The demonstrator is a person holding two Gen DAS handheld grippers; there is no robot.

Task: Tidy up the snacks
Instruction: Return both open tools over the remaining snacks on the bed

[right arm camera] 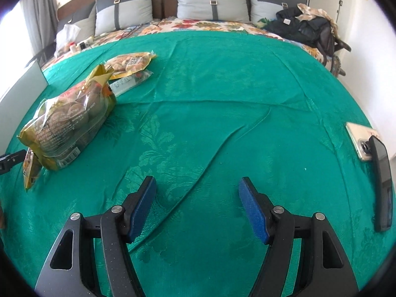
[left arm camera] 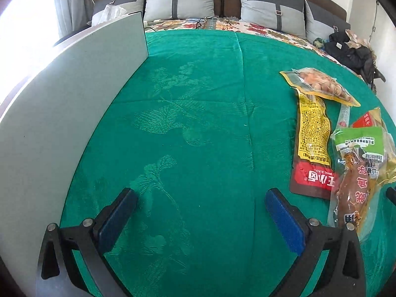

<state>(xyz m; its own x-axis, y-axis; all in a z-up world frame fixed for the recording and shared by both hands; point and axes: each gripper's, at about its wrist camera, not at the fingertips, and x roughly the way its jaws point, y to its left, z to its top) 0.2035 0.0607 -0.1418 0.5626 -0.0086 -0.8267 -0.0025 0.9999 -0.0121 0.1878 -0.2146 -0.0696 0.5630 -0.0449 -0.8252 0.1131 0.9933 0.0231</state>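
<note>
- My left gripper [left arm camera: 200, 198] hangs over the green bedspread [left arm camera: 198, 94], jaws spread wide with only cloth between them.
- My right gripper [right arm camera: 198, 185] has its jaws parted too, nothing held, above a crease in the cloth.
- Right of my left jaws lie the snacks: a clear pack of brown meat [left arm camera: 351, 193] overlapping a red-and-yellow packet [left arm camera: 313, 146], with a yellow pouch of nuts [left arm camera: 321, 84] beyond.
- A bulging bag of round snacks [right arm camera: 69, 121] lies left of my right jaws.
- Two phones [right arm camera: 382, 180] rest at the right edge.
- A grey board [left arm camera: 74, 94] stands to the left.
- Grey pillows [right arm camera: 212, 2] line the headboard.
</note>
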